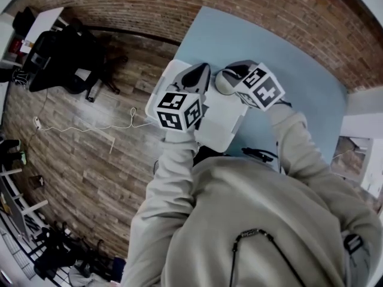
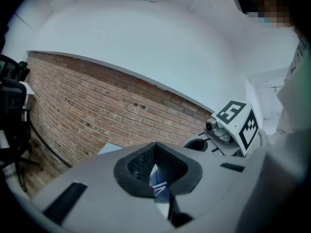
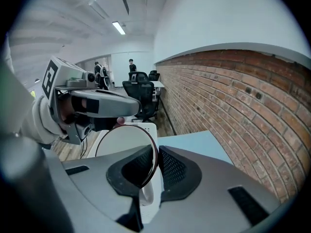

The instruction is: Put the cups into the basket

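Cup (image 3: 126, 142), white with a dark rim and its handle hanging below, is pinched by its wall in the right gripper (image 3: 154, 169), whose jaws are closed on it. It hangs over the white basket (image 1: 221, 130) that stands on the pale blue counter (image 1: 287, 58). The left gripper (image 2: 156, 171) is just beside it, its jaws closed on a thin blue-and-white edge (image 2: 159, 188), probably the wall of another cup, though too little shows to be sure. The step in hand looks like lowering into the basket. It would go best if each load came down upright into its own free spot, with the two grippers kept from knocking together since they work so near each other. The jaws should part only once the base rests on the basket floor, so nothing drops or tips. As for writing, the blue edge carries white marks that cannot be read as a word. The marker cube (image 1: 178, 109) bears only black-and-white square patterns, and no brand shows on cup or basket.
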{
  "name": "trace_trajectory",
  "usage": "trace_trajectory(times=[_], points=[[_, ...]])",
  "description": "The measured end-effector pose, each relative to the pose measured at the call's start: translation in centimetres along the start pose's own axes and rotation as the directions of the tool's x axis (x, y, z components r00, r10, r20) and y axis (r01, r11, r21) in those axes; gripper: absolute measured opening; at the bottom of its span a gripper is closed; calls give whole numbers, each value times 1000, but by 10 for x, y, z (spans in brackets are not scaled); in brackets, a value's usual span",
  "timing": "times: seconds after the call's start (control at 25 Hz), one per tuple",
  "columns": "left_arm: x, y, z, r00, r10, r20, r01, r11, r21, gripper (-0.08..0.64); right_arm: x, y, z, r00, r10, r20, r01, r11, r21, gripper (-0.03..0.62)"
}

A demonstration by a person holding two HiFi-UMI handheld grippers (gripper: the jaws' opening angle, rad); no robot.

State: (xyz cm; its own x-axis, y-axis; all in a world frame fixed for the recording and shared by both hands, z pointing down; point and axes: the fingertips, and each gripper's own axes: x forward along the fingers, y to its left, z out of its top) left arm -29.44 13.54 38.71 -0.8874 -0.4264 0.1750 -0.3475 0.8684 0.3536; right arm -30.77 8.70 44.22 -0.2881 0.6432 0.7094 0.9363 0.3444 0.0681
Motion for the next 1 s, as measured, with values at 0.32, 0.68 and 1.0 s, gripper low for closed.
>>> trace_trajectory(times=[0.32,0.68,1.0], points=[[-27,40,-19,995,98,-11,-99,994,-48,-4,54,31,3,992,110,-54,-113,992,-50,49],[-59,90,-54,980,189,-56,-195,973,-128,-5,122,73,-14,964,211,-164,-228,969,-91,49],[-71,111,-69,972,215,-90,-227,961,-156,-3,177,92,-44,934,244,-262,-277,956,-94,49]])
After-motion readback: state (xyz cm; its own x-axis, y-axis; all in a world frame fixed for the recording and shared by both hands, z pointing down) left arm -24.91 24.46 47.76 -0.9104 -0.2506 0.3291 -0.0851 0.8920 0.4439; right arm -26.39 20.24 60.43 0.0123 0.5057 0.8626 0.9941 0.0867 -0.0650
